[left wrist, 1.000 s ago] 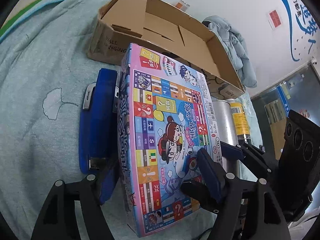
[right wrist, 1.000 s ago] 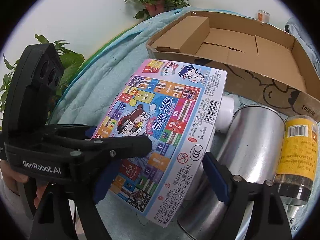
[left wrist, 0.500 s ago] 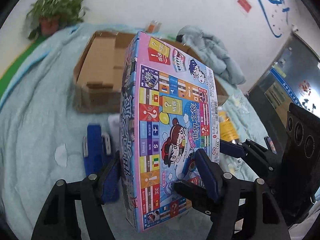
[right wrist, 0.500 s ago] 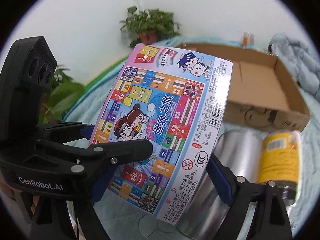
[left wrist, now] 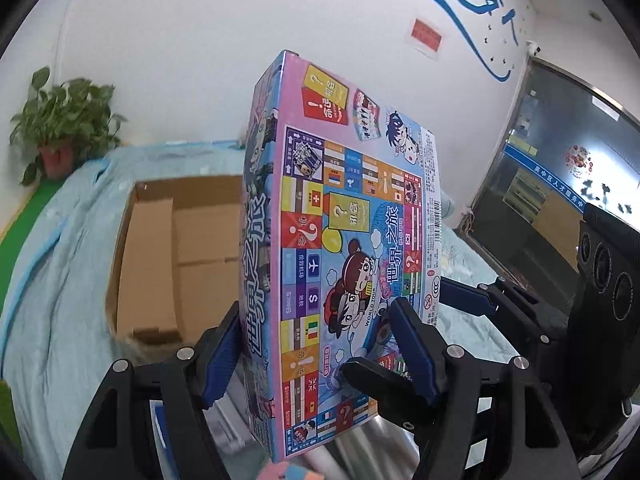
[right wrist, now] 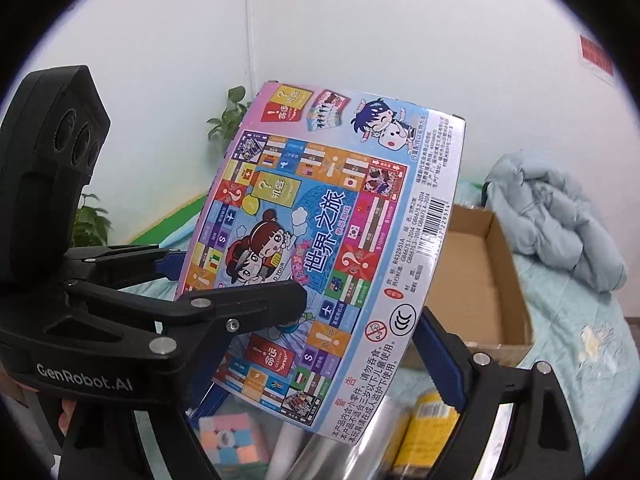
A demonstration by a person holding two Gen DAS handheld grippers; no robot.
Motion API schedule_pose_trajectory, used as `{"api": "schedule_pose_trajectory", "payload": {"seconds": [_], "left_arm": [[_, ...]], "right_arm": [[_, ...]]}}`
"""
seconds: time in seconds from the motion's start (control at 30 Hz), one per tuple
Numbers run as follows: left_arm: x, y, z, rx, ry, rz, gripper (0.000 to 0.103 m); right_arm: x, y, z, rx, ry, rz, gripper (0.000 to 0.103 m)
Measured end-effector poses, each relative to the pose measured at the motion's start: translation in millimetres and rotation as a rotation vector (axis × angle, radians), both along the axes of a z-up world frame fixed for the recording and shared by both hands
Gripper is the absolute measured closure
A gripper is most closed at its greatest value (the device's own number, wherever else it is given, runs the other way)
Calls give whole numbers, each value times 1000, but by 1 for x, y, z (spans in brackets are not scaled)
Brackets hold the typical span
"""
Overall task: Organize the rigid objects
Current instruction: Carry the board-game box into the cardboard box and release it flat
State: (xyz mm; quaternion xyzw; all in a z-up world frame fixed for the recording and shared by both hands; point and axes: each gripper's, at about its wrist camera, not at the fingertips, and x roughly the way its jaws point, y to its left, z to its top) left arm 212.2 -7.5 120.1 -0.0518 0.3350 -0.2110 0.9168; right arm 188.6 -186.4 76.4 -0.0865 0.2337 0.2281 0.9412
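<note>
A colourful board game box (left wrist: 340, 240) hangs in the air, tilted nearly upright, held from both sides. My left gripper (left wrist: 316, 336) is shut across the box's thickness near its lower end, one blue pad behind it and one on its printed face. My right gripper (right wrist: 324, 356) spans the width of the board game box (right wrist: 328, 240), with its right pad (right wrist: 440, 356) against the box's right edge. Its left finger is mostly hidden behind the left gripper's black arm (right wrist: 240, 308). In the left wrist view the right gripper's body (left wrist: 600, 300) sits at the right.
An open cardboard box (left wrist: 160, 260) lies on the light teal bedspread (left wrist: 60, 260) behind the held box. Below it are a pastel puzzle cube (right wrist: 232, 440), a silver can (right wrist: 360, 452) and a yellow-labelled jar (right wrist: 428, 420). A pale jacket (right wrist: 560, 220) is at the right, a potted plant (left wrist: 64, 128) at the far left.
Both grippers have risen with the game box, lifting it off the bedspread and tipping it more upright. The blue stapler beside it has dropped out of view; the puzzle cube now shows underneath.
</note>
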Motion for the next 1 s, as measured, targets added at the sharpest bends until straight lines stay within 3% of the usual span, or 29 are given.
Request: {"api": "schedule_pose_trajectory", "payload": {"seconds": [0.2, 0.47, 0.7, 1.0], "left_arm": [[34, 1, 18, -25, -37, 3, 34], [88, 18, 19, -38, -30, 39, 34], [140, 39, -8, -44, 30, 64, 34], [189, 54, -72, -31, 167, 89, 34]], "right_arm": [[21, 6, 16, -23, -48, -12, 14], [60, 21, 21, -54, -45, 11, 14], [97, 37, 7, -87, 22, 32, 14], [143, 50, -27, -95, 163, 47, 14]]}}
